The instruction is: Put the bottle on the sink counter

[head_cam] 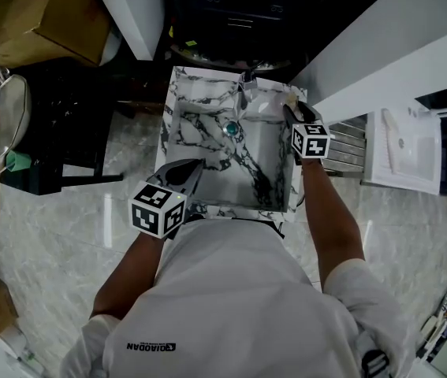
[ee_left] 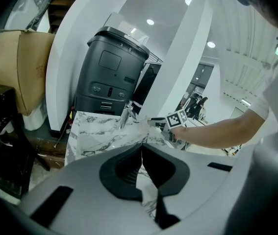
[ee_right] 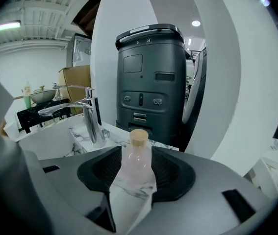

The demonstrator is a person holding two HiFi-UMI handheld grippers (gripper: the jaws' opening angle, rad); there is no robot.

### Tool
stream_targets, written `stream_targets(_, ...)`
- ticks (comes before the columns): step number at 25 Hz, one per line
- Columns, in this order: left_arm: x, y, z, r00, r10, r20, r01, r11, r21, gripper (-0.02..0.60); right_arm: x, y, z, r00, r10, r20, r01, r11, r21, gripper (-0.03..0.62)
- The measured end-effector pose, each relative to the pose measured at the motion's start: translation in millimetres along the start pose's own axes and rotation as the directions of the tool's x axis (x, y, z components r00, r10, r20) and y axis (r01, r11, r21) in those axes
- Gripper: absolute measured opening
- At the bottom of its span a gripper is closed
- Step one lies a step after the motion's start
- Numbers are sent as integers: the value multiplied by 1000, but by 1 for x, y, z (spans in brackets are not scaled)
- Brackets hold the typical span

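Note:
A small clear pinkish bottle (ee_right: 138, 168) with a cork cap stands upright on the marble sink counter (ee_right: 110, 131), just right of the chrome faucet (ee_right: 92, 119). My right gripper (ee_right: 137, 151) is open, with a pad on either side of the bottle and not pressing it. In the head view this gripper (head_cam: 292, 110) reaches to the counter's back right corner (head_cam: 274, 89), where the bottle (head_cam: 291, 100) shows only as a small pale spot. My left gripper (head_cam: 194, 172) is shut and empty over the sink's front left rim (head_cam: 207, 209). Its jaws (ee_left: 141, 148) point toward the faucet (ee_left: 126, 112).
A dark grey machine (ee_right: 151, 77) stands right behind the sink, between white curved panels. The basin has a teal drain plug (head_cam: 230, 128). A cardboard box (head_cam: 42, 14) and a black table (head_cam: 50, 148) are at the left, and a white basin unit (head_cam: 400, 144) at the right.

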State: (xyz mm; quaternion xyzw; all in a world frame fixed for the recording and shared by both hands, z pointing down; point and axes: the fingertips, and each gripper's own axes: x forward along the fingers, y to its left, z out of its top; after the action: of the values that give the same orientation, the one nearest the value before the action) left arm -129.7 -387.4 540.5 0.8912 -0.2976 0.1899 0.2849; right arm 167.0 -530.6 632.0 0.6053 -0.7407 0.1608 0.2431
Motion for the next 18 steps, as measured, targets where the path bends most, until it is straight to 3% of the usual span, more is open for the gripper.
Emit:
stream_targets(10,-24,-4,-5,999,-47,17,46,998,39,15,-39,35,2,1000,-6,31,5,1000,26,209)
stream_targets(15,-42,-5,-7,998,-58,34,56,997,61,15,-65,75,6,994,51,91,-66,984,164,205)
stream_targets(18,-50,-4,-12,998,-55,32,53,995,83,15,-84,102,12,985,89,149,-124,963,241,156)
